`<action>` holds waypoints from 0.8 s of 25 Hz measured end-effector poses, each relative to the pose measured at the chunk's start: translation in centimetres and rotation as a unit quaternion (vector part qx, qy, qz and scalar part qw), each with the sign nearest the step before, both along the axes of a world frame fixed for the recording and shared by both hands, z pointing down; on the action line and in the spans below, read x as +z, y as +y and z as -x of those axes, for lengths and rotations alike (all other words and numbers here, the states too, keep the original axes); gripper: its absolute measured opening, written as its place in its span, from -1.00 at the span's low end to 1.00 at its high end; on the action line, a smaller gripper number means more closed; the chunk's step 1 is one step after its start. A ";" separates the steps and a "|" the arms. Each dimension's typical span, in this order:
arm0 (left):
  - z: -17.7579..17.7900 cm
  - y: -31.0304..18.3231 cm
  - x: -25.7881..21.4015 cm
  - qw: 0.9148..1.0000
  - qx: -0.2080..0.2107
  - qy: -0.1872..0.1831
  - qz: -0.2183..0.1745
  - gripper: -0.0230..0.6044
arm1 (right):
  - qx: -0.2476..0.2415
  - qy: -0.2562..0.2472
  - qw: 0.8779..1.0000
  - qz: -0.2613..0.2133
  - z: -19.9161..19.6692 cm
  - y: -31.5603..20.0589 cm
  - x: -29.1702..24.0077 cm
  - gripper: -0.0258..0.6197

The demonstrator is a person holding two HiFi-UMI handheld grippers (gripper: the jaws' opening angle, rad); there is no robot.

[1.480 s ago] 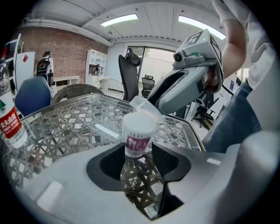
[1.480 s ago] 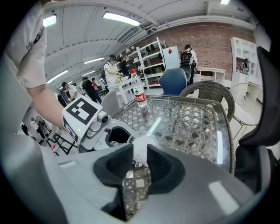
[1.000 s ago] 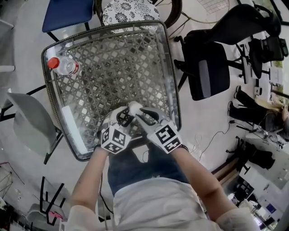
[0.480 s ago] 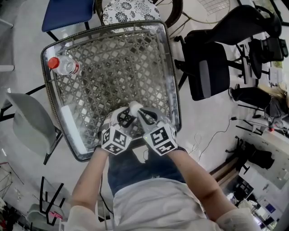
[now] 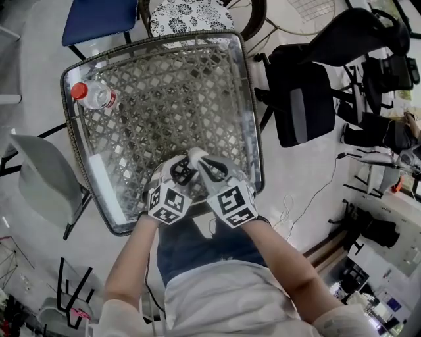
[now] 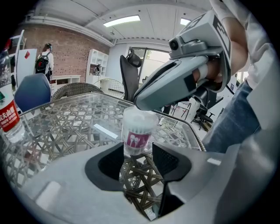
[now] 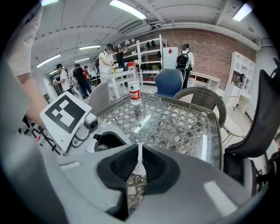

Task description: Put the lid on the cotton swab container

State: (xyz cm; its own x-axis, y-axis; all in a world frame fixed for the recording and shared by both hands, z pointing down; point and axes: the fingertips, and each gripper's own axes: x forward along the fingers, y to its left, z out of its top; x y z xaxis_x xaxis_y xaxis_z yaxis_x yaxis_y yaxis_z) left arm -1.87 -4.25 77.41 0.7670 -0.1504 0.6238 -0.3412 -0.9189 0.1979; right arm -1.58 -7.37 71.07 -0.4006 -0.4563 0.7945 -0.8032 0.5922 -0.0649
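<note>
Glass over diamond-woven wicker forms the top of a square table [image 5: 164,79], which stands on a pale floor [image 5: 39,52] ringed by seats: a blue chair [image 5: 99,20] and a patterned seat [image 5: 184,14] at the far side, a black office chair [image 5: 302,105] to the right and a grey chair [image 5: 43,181] to the left. A water bottle [image 5: 92,95] with a red cap lies at the far left corner. Beyond the table, the right gripper view shows a brick wall [image 7: 210,48], white shelves [image 7: 151,52], several people [image 7: 107,57] standing about and strip lights [image 7: 127,8] overhead. The cotton swab container [image 6: 136,135] stands upright near the table's near edge, its base clasped between the pads of the left gripper [image 6: 138,153]. Its top carries the pale lid [image 6: 139,117], and the tip of the right gripper [image 7: 140,162] rests right there. That gripper's jaws have just been closing and now pinch a thin white edge, apparently the lid's rim.
</note>
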 end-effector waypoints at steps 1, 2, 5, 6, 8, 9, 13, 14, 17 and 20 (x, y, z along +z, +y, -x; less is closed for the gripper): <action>0.0 0.0 0.0 1.000 0.000 0.000 0.000 -0.31 | -0.003 0.002 1.000 0.003 0.1 0.0 0.2 -0.83; 0.1 0.0 0.0 1.000 0.000 -0.001 0.000 -0.31 | -0.005 0.003 1.000 0.006 0.2 0.1 0.4 -0.83; 0.1 0.0 -0.1 1.000 0.002 0.000 -0.002 -0.31 | -0.008 0.010 1.000 0.009 0.1 0.4 0.8 -0.83; 0.1 0.0 -0.2 1.000 0.003 0.000 -0.002 -0.31 | -0.008 0.015 1.000 0.009 0.1 0.4 0.8 -0.83; 0.0 0.0 -0.2 1.000 0.005 0.002 -0.003 -0.31 | -0.010 0.025 1.000 0.007 0.1 0.5 1.0 -0.83; -0.1 0.0 -0.2 1.000 0.005 0.002 -0.003 -0.31 | -0.013 0.030 0.999 0.006 0.1 0.5 1.1 -0.83; -0.1 0.0 0.0 1.000 0.002 0.001 -0.002 -0.31 | -0.017 0.026 0.999 0.014 0.2 0.4 1.2 -0.83; -0.1 0.0 0.1 1.000 0.001 0.000 -0.001 -0.31 | -0.017 0.022 0.999 0.015 0.1 0.4 1.2 -0.83; 0.2 0.0 0.1 1.000 0.000 -0.006 0.000 -0.31 | -0.023 0.015 0.999 0.016 0.1 0.5 1.1 -0.83; 0.7 0.0 -0.4 1.000 -0.007 -0.013 0.001 -0.31 | -0.024 0.001 1.000 0.015 0.1 0.5 0.5 -0.73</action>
